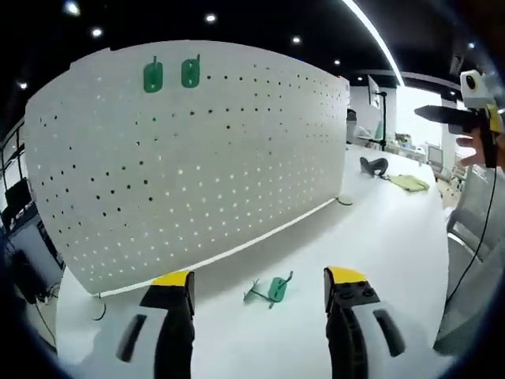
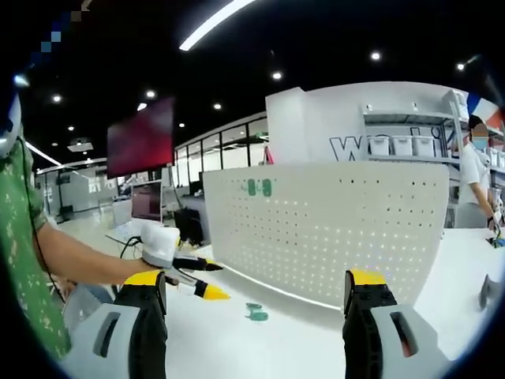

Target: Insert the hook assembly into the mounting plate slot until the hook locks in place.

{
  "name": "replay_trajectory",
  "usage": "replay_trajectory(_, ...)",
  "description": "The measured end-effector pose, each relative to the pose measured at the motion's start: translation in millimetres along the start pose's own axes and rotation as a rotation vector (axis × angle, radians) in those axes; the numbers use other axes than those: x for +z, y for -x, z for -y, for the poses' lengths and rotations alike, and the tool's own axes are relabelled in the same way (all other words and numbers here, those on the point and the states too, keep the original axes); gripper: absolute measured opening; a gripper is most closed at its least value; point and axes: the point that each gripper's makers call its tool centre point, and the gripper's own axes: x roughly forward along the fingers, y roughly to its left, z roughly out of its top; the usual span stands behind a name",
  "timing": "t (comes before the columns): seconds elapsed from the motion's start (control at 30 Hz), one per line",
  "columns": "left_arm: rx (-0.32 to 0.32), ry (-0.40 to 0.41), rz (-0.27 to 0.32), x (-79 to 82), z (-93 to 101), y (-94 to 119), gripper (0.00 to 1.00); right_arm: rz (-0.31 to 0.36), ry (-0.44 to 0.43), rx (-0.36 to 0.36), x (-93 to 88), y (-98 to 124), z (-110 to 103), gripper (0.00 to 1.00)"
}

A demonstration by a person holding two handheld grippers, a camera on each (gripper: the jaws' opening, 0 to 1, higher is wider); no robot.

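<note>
A white pegboard mounting plate [image 1: 189, 158] stands upright on the white table [image 1: 379, 237], with two green hooks [image 1: 170, 74] hung near its top left. A loose green hook assembly [image 1: 272, 290] lies on the table in front of the board. My left gripper [image 1: 259, 286] hovers open just before it, jaws on either side, not touching. In the right gripper view the pegboard [image 2: 331, 229], its two hung hooks [image 2: 259, 187] and the loose hook [image 2: 256, 312] show farther off. My right gripper [image 2: 256, 290] is open and holds nothing. The left gripper [image 2: 193, 278] enters there from the left.
A dark object [image 1: 374, 165] and a yellow-green cloth [image 1: 409, 182] lie at the table's far right. My right gripper [image 1: 472, 110] shows raised at the right edge. A person [image 2: 477, 178] stands behind the board by white shelves [image 2: 410, 142]. A monitor [image 2: 147, 201] sits at the back left.
</note>
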Motion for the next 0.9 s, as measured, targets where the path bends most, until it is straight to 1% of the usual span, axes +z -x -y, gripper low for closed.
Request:
replay_trajectory(0.23,-0.016,-0.025,-0.039,-10.3,-5.2,-19.8,0.61,-0.030,-0.024,0.003,-16.1,-7.9,-1.9,0.95)
replay_trajectory(0.3,-0.019,-0.035,-0.045,-12.8,-6.2,-23.5,0.59,-0.037,-0.031,0.005,-19.6,-9.4,-3.5,0.95)
replay_trajectory(0.37,-0.024,-0.049,-0.067,-19.0,-8.1,-28.1,0.55,-0.043,-0.035,0.005,-22.4,-10.3,-4.2,0.95)
replay_trajectory(0.47,-0.031,-0.059,-0.090,-26.7,-11.2,-33.6,0.51,-0.049,-0.041,0.004,-25.1,-11.0,-4.0,0.95)
replay_trajectory(0.57,-0.036,-0.089,-0.117,-34.8,-13.5,-39.1,0.49,-0.055,-0.045,0.001,-27.6,-11.7,-3.4,0.95)
replay_trajectory(0.67,-0.046,-0.112,-0.142,-41.7,-15.2,-44.2,0.44,-0.061,-0.048,-0.001,-29.9,-12.5,-3.1,0.95)
replay_trajectory(0.9,-0.058,-0.144,-0.163,-50.5,-19.7,-54.0,0.33,-0.068,-0.058,-0.011,-33.0,-14.5,0.2,0.95)
